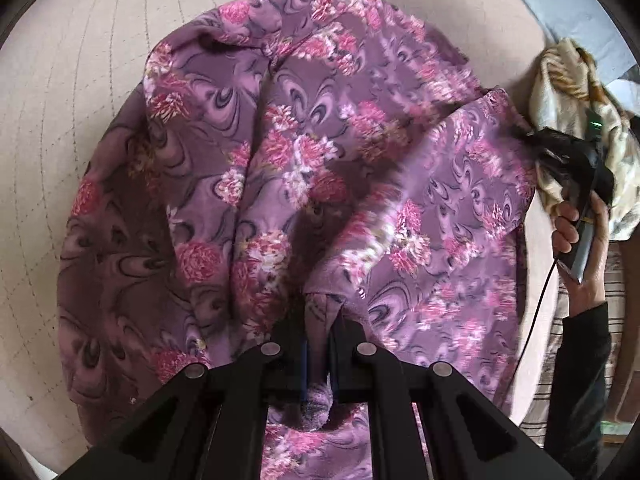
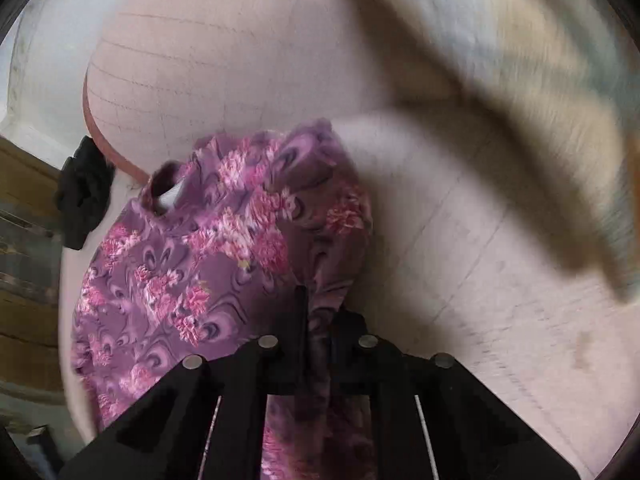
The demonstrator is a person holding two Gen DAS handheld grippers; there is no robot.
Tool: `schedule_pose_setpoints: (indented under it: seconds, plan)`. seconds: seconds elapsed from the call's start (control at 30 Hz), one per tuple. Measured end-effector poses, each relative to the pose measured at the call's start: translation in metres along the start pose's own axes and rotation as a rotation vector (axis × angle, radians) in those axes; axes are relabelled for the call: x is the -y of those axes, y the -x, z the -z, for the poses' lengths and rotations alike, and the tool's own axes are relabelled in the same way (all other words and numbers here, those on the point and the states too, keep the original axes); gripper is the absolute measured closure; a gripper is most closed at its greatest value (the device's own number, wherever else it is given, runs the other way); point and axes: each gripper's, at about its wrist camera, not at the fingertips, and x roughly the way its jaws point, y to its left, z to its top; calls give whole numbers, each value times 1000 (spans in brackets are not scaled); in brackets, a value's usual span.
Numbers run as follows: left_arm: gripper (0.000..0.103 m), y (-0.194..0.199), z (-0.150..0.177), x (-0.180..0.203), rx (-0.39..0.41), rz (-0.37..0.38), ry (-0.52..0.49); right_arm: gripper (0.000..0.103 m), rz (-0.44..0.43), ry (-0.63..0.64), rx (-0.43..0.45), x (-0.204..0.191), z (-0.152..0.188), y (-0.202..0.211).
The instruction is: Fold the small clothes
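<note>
Purple floral fleece garment (image 1: pixel 304 184) fills the middle of the left wrist view, spread over a pale quilted bed cover (image 1: pixel 80 92) with stitched lines. At the upper right of that frame a cream and tan blanket (image 1: pixel 568 92) lies bunched just beside the garment's edge. In the right wrist view a black cloth (image 2: pixel 84 196) hangs at the left edge near a wooden surface, and the cream blanket smears across the upper right, blurred.

The garment is soft and rumpled, pink flower clusters on swirling mauve; its left portion in the left wrist view shows a darker, duller side. A fold runs down its centre.

The left gripper (image 1: pixel 318 320), at lower centre, has its fingers pressed together on a pinch of the fleece hem. At the right edge of the same frame the person's right hand (image 1: pixel 580 236), dark-sleeved, grasps the right gripper (image 1: pixel 534 138), whose tip meets the garment's edge. From its own camera the right gripper (image 2: pixel 320 312) is closed on a bunched strip of the fleece.
</note>
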Motion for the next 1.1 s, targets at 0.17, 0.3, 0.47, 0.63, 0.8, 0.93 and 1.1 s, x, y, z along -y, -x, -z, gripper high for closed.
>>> schedule_pose_setpoints:
  seconds: [0.17, 0.3, 0.47, 0.63, 0.8, 0.93, 1.1]
  plan:
    - [96, -12, -5, 15, -26, 70, -30, 97, 199, 38, 121, -13, -14, 43]
    - [84, -19, -3, 12, -43, 15, -35, 95, 232, -43, -16, 16, -4, -14]
    - [29, 46, 4, 18, 107, -2, -95, 31, 198, -35, 197, -9, 19, 69]
    - [13, 129, -10, -26, 329, -99, -8, 13, 29, 0, 287, -64, 86, 158]
    - [13, 152, -1, -106, 333, -119, 197, 13, -206, 22, 240, -141, 165, 178]
    - [13, 146, 18, -155, 299, -67, 306, 13, -324, 89, 114, -224, 218, 142]
    - [13, 145, 17, -184, 289, -8, 412, 23, -278, 239, -59, -311, 265, 74]
